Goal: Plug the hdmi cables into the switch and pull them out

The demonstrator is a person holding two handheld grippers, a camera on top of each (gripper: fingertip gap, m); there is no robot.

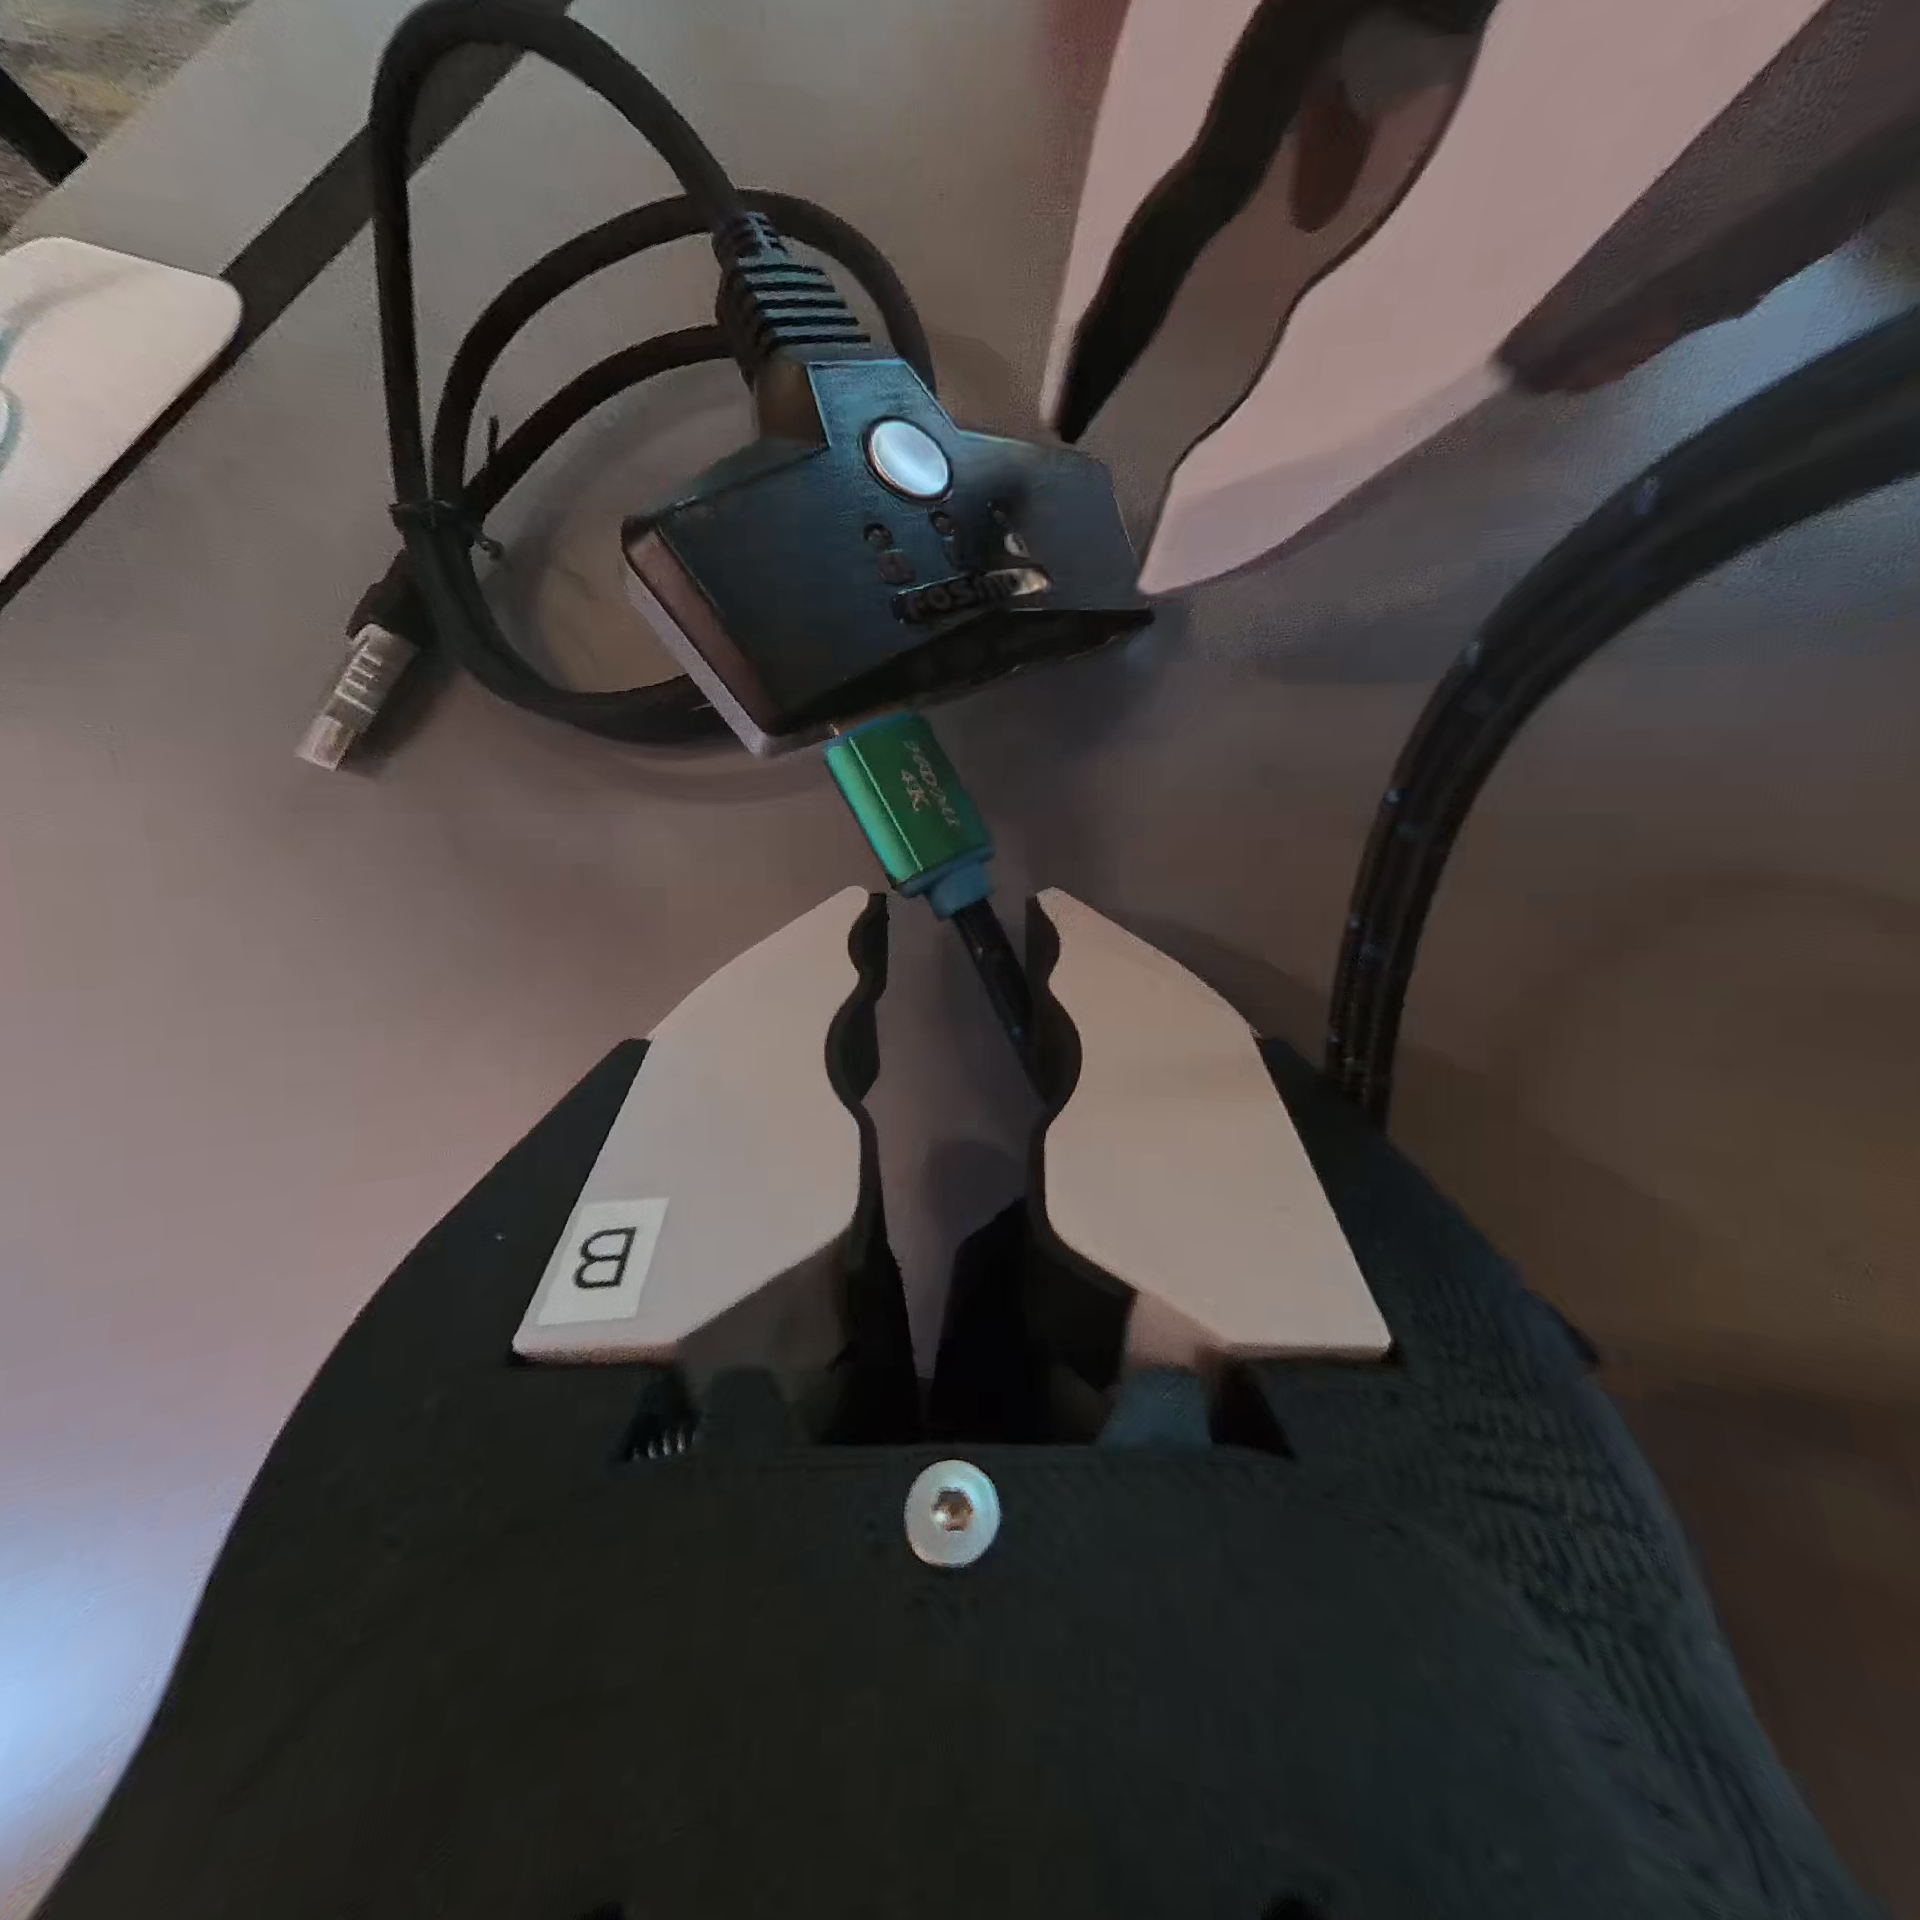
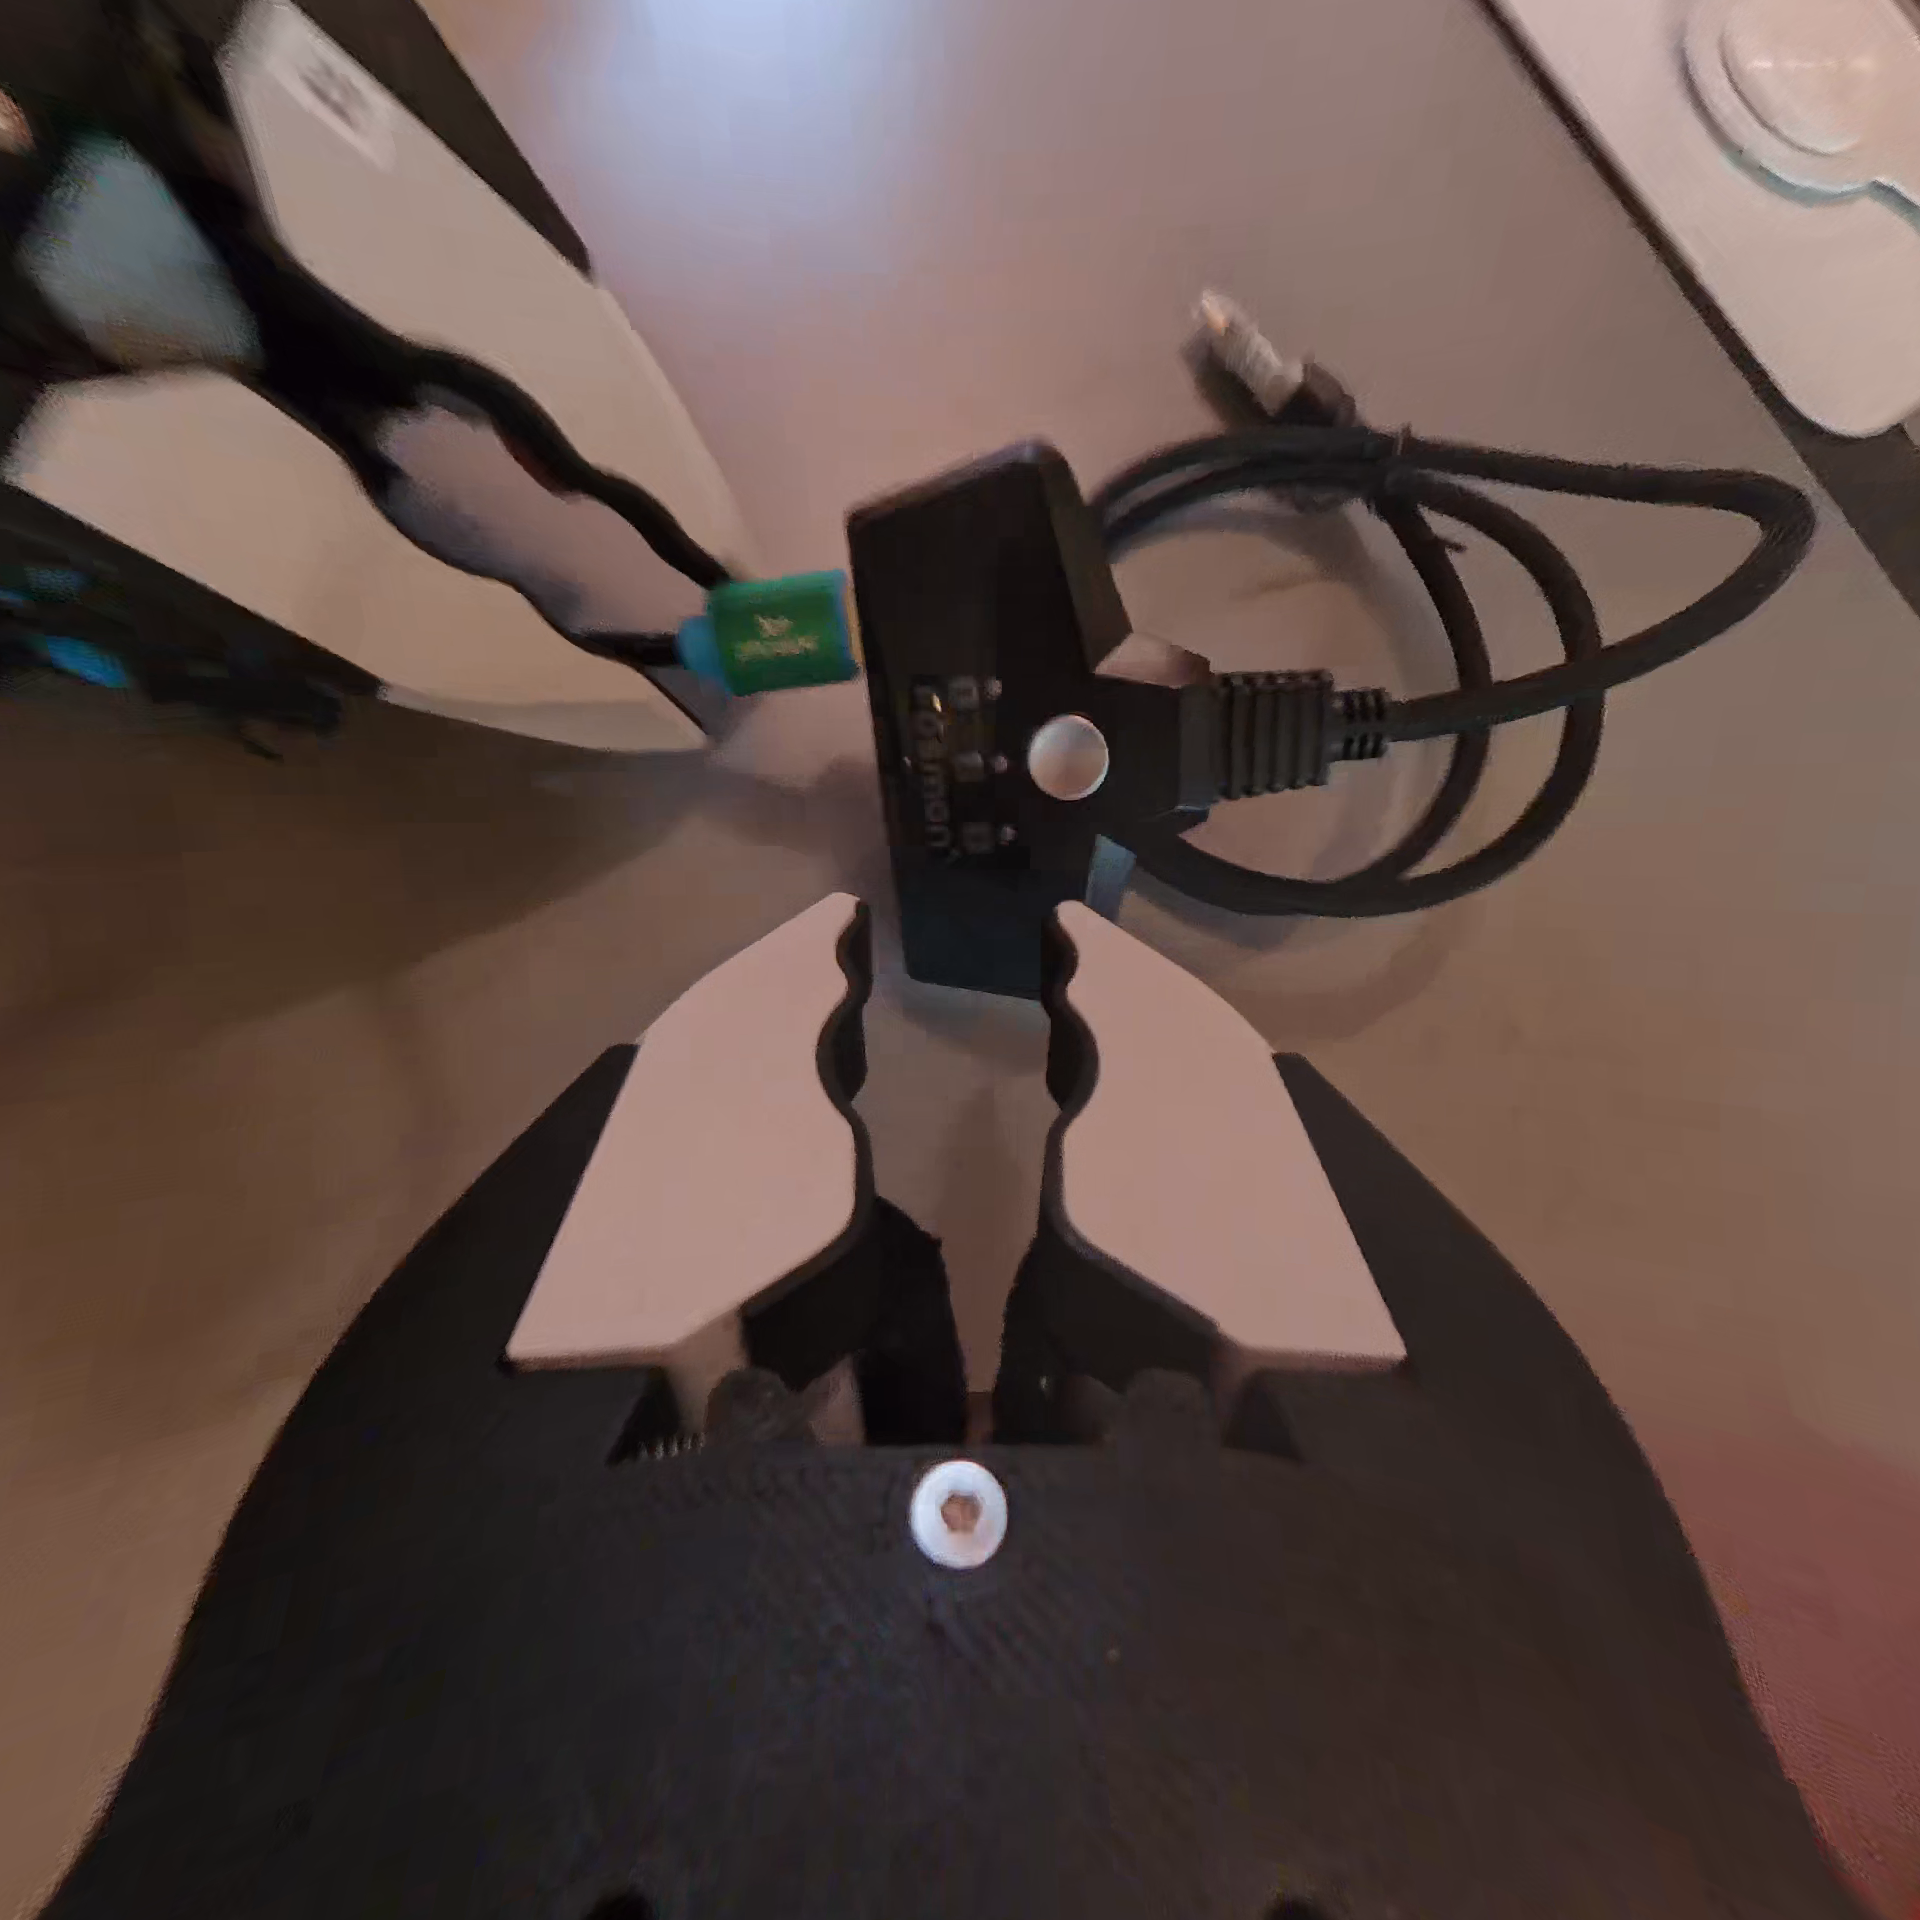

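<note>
Lower left, left wrist view: white sticker [image 1: 606, 1259] on the left gripper [image 1: 951, 899], one black printed character. Centre: green plug [image 1: 911, 810] [image 2: 774, 646], gold lettering on its face. Switch [image 1: 883, 561] [image 2: 977, 727]: raised brand mark, port markings. Wording not transcribed.

Your left wrist camera looks down close onto the switch [image 1: 883, 582] from its port side, the right from one end, both sharing it.

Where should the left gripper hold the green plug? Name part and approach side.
Grip the green plug across its flat metal shell, from the cable side, behind it. The shell is stiff and flat-sided; the thin cable now between the fingers would bend.
</note>
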